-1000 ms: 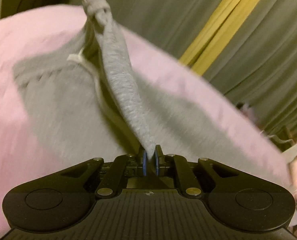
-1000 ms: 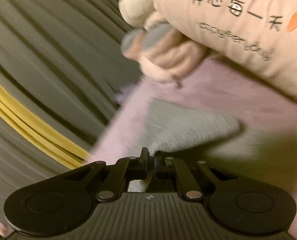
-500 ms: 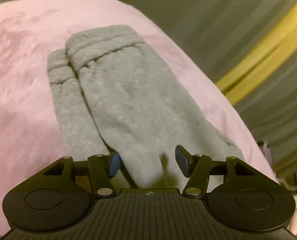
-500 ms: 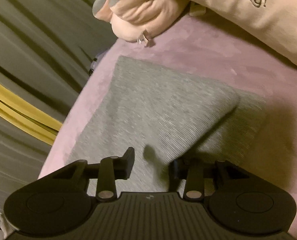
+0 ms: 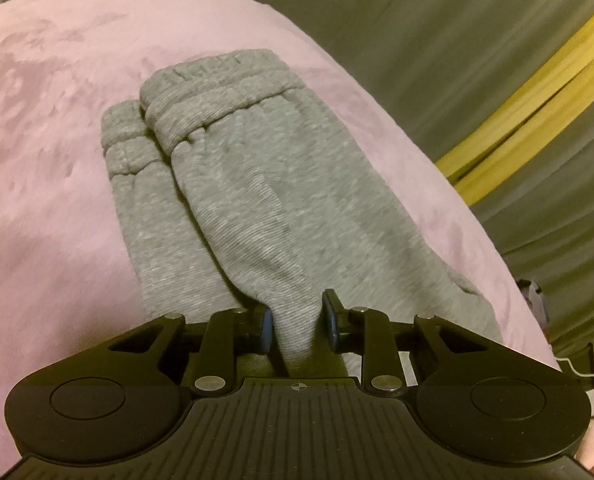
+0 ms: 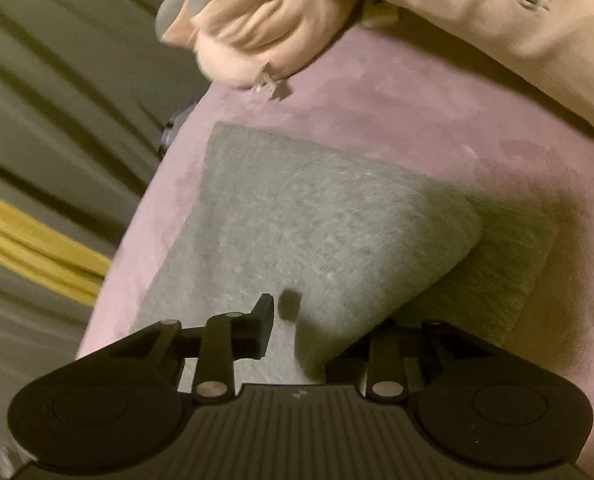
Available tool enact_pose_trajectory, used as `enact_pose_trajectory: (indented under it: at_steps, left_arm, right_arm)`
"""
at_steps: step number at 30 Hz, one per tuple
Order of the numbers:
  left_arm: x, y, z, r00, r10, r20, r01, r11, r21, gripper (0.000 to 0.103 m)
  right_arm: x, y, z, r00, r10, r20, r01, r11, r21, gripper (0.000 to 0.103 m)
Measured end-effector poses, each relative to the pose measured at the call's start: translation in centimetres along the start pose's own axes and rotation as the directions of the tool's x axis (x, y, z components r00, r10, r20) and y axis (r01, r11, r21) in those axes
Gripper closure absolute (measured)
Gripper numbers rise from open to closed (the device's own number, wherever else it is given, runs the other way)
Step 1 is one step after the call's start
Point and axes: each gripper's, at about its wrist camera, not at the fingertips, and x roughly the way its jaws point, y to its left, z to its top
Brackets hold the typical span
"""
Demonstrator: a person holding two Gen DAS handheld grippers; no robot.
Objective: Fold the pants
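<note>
The grey pants [image 5: 257, 200] lie folded on a pink blanket [image 5: 49, 160], the ribbed cuffs [image 5: 201, 96] stacked at the far end. My left gripper [image 5: 297, 320] is partly open, its jaws on either side of a raised fold of grey cloth without clamping it. In the right wrist view the pants [image 6: 305, 220] lie folded with an upper layer over a lower one. My right gripper [image 6: 309, 324] is open over the near edge; its right finger is hidden behind the cloth fold.
A cream plush pillow with printed letters [image 6: 497, 8] and a pink plush toy [image 6: 257, 40] lie on the blanket beyond the pants. Olive curtains with a yellow stripe [image 5: 517, 112] hang past the bed edge.
Both grippers let go of the pants, which went from lifted to lying folded on the blanket. The left jaws have since narrowed around a fold of cloth.
</note>
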Motion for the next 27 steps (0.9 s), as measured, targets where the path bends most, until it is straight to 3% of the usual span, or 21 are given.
enact_pose_trajectory:
  at_steps: [1,7,9,11,13,16,17,18,19,23,25,27]
  left_arm:
    - [0.0,0.0,0.1,1.000,0.001,0.000,-0.001,1.000,0.004,0.079]
    - [-1.6,-0.7,-0.1,0.998,-0.003,0.056,-0.001,0.997,0.078,0.088]
    - [-2.2,-0.7,-0.3,0.997,-0.002,0.071,-0.005,0.995,0.101,0.089]
    - [-2.5,-0.7,-0.4,0.997,0.002,0.075,-0.010,0.995,0.104,0.089]
    - [-2.5,-0.5,-0.5,0.998,0.021,0.067,-0.028,0.994,0.105,0.089]
    - [-2.4,-0.4,-0.6,0.998,0.056,0.039,-0.059,0.993,0.098,0.086]
    - [-2.6,-0.4,-0.6,0.996,0.071,0.044,-0.075,0.992,0.097,0.078]
    - [-2.9,-0.5,-0.7,0.994,0.094,0.056,-0.099,0.990,0.099,0.074]
    - [-3.3,-0.5,-0.7,0.989,0.122,0.079,-0.130,0.987,0.097,0.066]
    - [-5.8,-0.9,-0.7,0.964,0.177,0.200,-0.196,0.978,0.077,0.043]
    - [-6.8,-1.8,-0.7,0.951,0.173,0.257,-0.206,0.972,0.109,0.032]
    - [-6.8,-3.2,-0.8,0.949,0.153,0.274,-0.205,0.964,0.171,0.025]
  right_arm:
    - [-0.4,0.1,0.1,1.000,-0.006,0.012,0.006,1.000,-0.009,0.097]
    - [-5.9,3.1,-1.2,0.981,0.027,0.190,0.017,0.973,-0.229,0.098]
    - [-6.7,3.0,-1.8,0.974,-0.020,0.224,0.080,0.962,-0.262,0.098]
    - [-6.2,2.2,-1.9,0.973,-0.077,0.217,0.136,0.952,-0.274,0.098]
    - [-4.5,1.4,-2.3,0.966,-0.189,0.175,0.236,0.923,-0.304,0.097]
    - [-3.2,0.1,-2.6,0.963,-0.237,0.127,0.265,0.918,-0.295,0.096]
    - [-3.4,0.1,-2.5,0.964,-0.231,0.134,0.261,0.920,-0.293,0.093]
    - [-3.5,0.2,-2.4,0.960,-0.244,0.141,0.275,0.916,-0.292,0.079]
    - [-3.8,0.2,-2.3,0.949,-0.273,0.160,0.310,0.905,-0.291,0.074]
    - [-5.9,1.1,-1.2,0.875,-0.375,0.307,0.458,0.847,-0.272,0.055]
    - [-7.0,1.8,-1.2,0.842,-0.382,0.380,0.495,0.827,-0.265,0.045]
    - [-7.8,2.8,-1.4,0.814,-0.375,0.443,0.518,0.814,-0.263,0.038]
